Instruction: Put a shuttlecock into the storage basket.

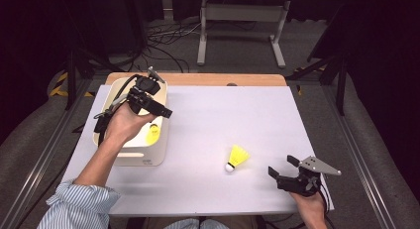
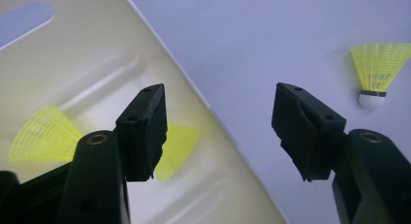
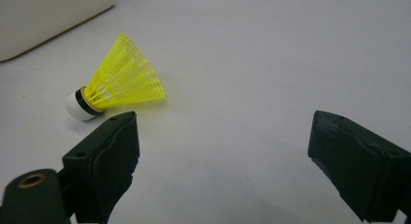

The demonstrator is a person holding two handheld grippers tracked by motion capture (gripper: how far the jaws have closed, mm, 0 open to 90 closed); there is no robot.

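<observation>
Our left gripper hovers wide and empty over the cream plastic bin, which holds yellow shuttlecocks. Our right gripper, also wide, should straddle the yellow mesh shuttlecock at ten o'clock, pinching gently.

A white sheet covers the tabletop, with a strip of bare wood showing along the far edge. Beyond it, grey carpet with black cables snaking across, and a white metal stand. The surroundings sit in deep shadow.
</observation>
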